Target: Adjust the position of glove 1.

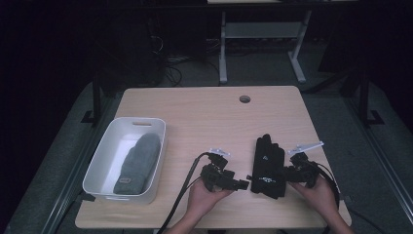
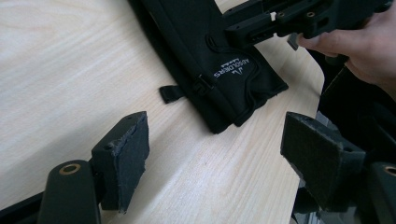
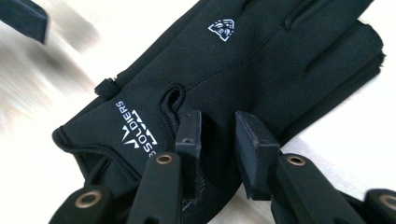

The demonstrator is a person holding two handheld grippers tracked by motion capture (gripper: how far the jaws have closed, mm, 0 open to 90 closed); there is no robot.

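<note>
So there's a black glove (image 1: 267,165) lying flat on the light wood desk (image 1: 204,117), over toward the right-front part, cuff end nearest the person. From above it's basically a dark blob, and you can't really separate the fingers.

The right tool (image 3: 218,135) is down at the cuff end, its jaws narrowed with just a small gap between them. In the right gripper view they sit over the fabric near the white logo print, but I honestly can't tell if the pads are pinching any cloth or just resting on top. The lower edge of the glove is covered by the jaws themselves.

The left tool (image 2: 215,154) is released, jaws spread wide with bare desk between them, just short of the glove's cuff. In its view the glove's fingers are cut off at the top.

Off at the left of the desk there's a white bin (image 1: 97,165) with a grey knit thing (image 1: 139,163) inside, maybe a mitten or hat, too murky to say.
</note>
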